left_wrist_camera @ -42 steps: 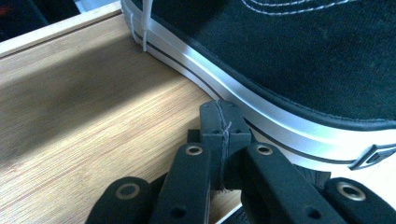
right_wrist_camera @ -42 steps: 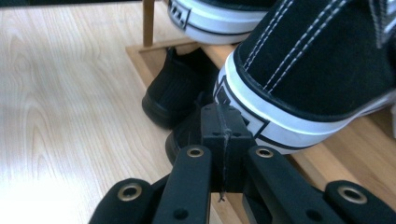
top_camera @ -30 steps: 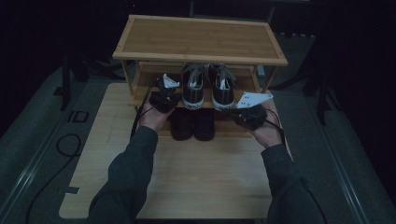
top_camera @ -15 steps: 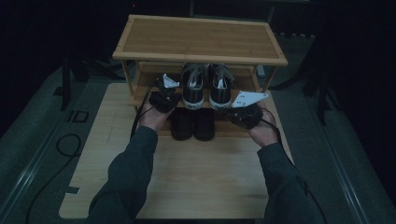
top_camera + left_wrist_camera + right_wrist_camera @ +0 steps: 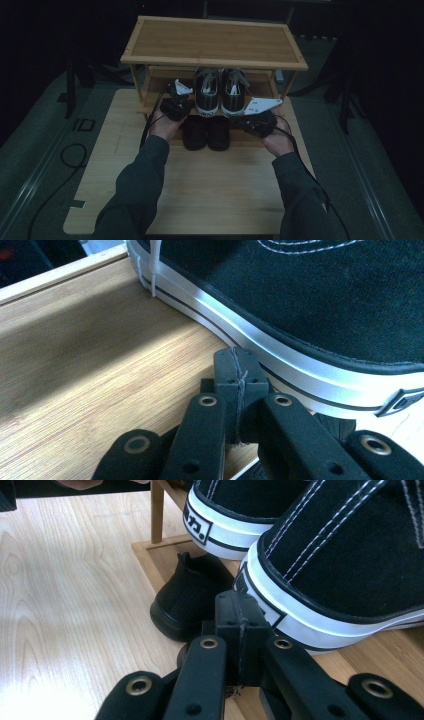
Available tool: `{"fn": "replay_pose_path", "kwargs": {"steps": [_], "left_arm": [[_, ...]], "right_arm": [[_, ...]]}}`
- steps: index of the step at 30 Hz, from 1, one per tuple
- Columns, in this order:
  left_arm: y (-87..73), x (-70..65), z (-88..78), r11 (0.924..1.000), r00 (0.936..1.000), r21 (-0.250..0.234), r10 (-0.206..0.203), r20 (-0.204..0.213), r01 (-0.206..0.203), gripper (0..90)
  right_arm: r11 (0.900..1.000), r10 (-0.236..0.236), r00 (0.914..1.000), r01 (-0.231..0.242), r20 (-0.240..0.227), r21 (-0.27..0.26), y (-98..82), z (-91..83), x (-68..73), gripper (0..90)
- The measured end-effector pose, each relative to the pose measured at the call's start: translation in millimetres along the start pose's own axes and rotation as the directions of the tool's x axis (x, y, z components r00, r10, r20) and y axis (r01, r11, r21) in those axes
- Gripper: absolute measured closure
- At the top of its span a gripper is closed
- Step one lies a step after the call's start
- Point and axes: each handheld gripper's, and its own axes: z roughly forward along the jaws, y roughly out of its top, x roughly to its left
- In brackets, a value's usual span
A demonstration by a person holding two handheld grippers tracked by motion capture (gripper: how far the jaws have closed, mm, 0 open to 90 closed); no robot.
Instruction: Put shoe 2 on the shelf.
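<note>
Item: sneakers (image 5: 220, 92), black with white soles, are sitting as a pair on the middle shelf of the rack (image 5: 215, 42), heels near.

Left gripper (image 5: 235, 390) and right gripper (image 5: 239, 630): jaws are closed, empty, tips resting beside each outer sole.

Change since a second ago: none of note, hands are holding place; judged pushing-in or alignment is finishing.

Below: dark shoes (image 5: 206, 132) are sitting between the hands.

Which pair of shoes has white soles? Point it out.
The sneakers on the rack's lower shelf; the plain black pair in front sits lower, without white.
</note>
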Motion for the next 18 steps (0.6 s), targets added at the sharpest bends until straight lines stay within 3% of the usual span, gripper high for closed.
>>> {"fn": "replay_pose_path", "kwargs": {"steps": [18], "left_arm": [[0.1,-0.7,-0.1,1.0000,1.0000,0.002,0.000,-0.002,0.000,90.0]], "right_arm": [[0.999,-0.043,0.9987,0.043,0.025,0.030,5.5,11.2,6.1,90.0]]}}
